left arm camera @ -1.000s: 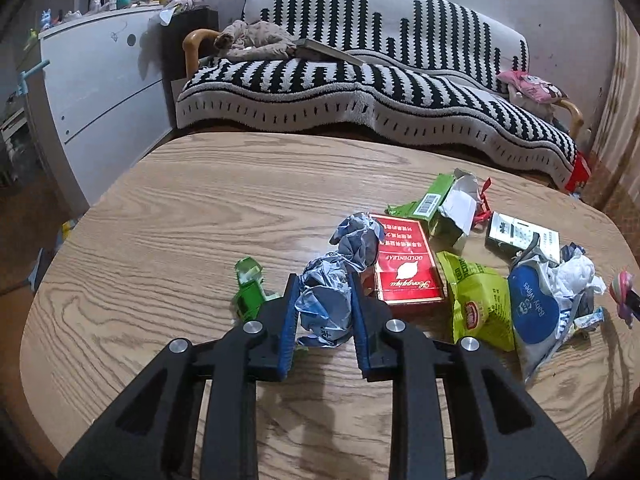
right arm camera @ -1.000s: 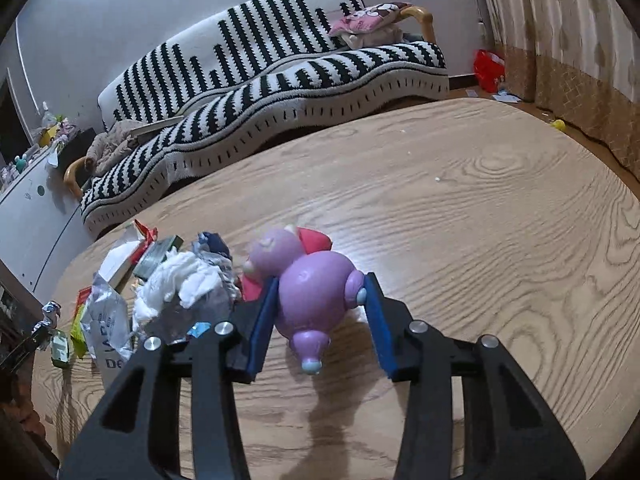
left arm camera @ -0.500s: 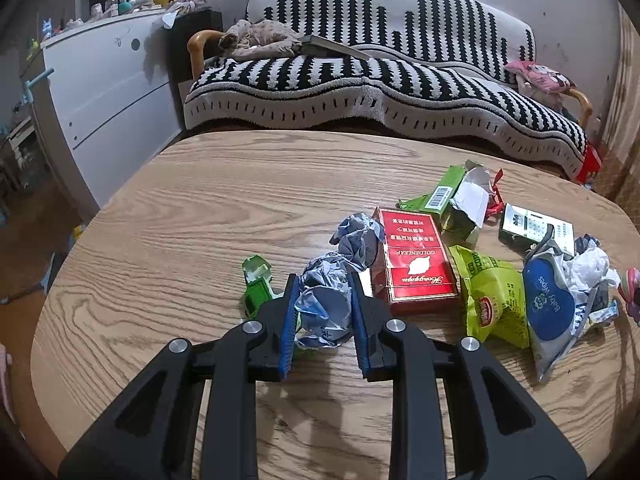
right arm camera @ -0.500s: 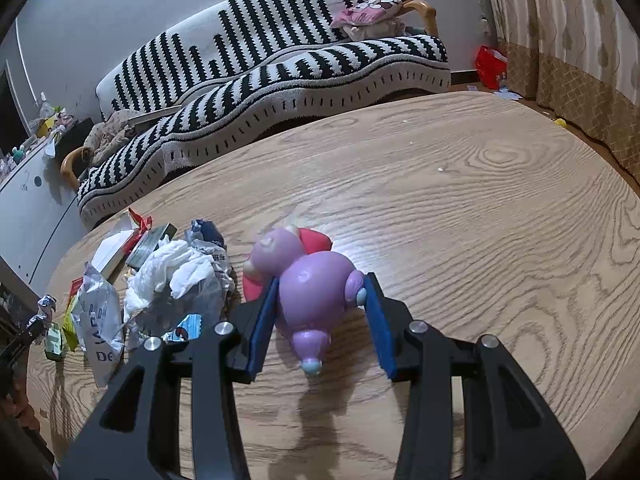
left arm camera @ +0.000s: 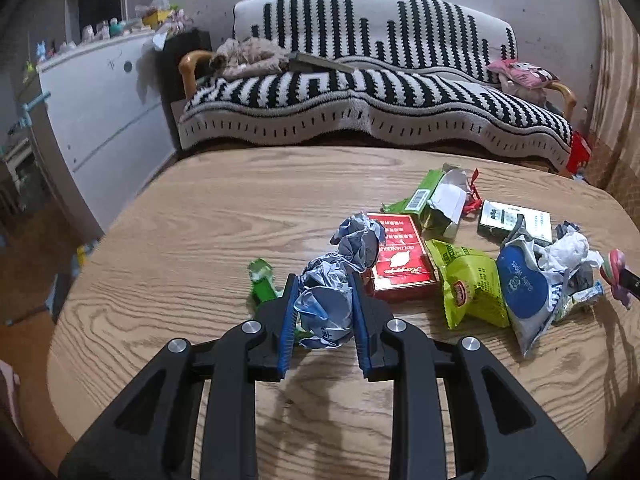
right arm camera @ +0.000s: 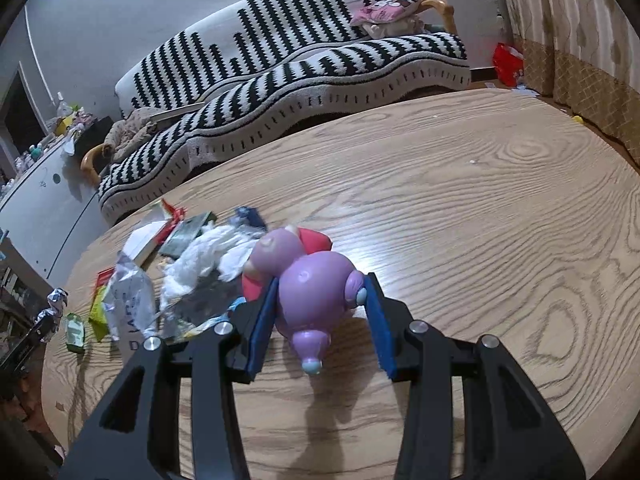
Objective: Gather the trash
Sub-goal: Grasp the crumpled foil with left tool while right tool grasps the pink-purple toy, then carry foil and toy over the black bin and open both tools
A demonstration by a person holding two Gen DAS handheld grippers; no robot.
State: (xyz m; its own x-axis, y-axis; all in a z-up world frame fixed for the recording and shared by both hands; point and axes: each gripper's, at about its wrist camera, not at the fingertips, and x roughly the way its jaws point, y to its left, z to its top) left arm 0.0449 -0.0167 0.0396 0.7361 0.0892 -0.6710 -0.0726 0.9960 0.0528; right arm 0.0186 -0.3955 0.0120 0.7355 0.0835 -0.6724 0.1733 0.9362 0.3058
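My left gripper [left arm camera: 323,312] is shut on a crumpled silver-blue foil wrapper [left arm camera: 328,300] and holds it just above the wooden table [left arm camera: 192,248]. My right gripper [right arm camera: 322,312] is shut on a purple toy figure [right arm camera: 312,292] with a red part, low over the table [right arm camera: 480,220]. Trash lies on the table: a red packet [left arm camera: 398,258], a green snack bag [left arm camera: 470,288], a blue-and-white wipes pack [left arm camera: 524,284], white tissue [left arm camera: 570,246], a green carton [left arm camera: 438,200], a white box [left arm camera: 514,218] and a small green piece [left arm camera: 262,282].
A black-and-white striped sofa [left arm camera: 372,92] stands behind the table. A white cabinet [left arm camera: 96,108] is at the left. A curtain [right arm camera: 568,36] hangs at the right. The trash pile also shows in the right wrist view [right arm camera: 192,264], left of the toy.
Both grippers have drawn back and risen slightly with their loads; the trash pile looks a little farther off. Neither grip has changed.
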